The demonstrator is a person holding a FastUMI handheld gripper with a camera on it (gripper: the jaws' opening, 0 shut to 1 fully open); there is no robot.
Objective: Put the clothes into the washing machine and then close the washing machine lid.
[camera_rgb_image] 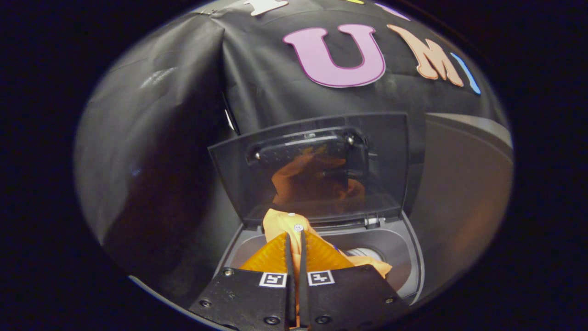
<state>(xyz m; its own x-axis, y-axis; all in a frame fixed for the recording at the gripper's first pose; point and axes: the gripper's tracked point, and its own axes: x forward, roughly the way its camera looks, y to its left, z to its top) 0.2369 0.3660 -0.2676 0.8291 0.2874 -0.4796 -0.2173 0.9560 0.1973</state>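
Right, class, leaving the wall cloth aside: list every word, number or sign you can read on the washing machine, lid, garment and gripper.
washing machine: no readable text.
lid, standing open: no print, just an orange reflection.
orange garment: no print, small white buttons.
gripper, fingers shut on the garment over the tub: two square black-and-white markers, coded patterns, not words.

Behind everything I see the booth's black cloth wall (257, 92), hanging in soft folds with a vertical crease running down at upper left of centre. At right a brown tabletop (459, 193) with a pale rim curves away under dim, warm light.
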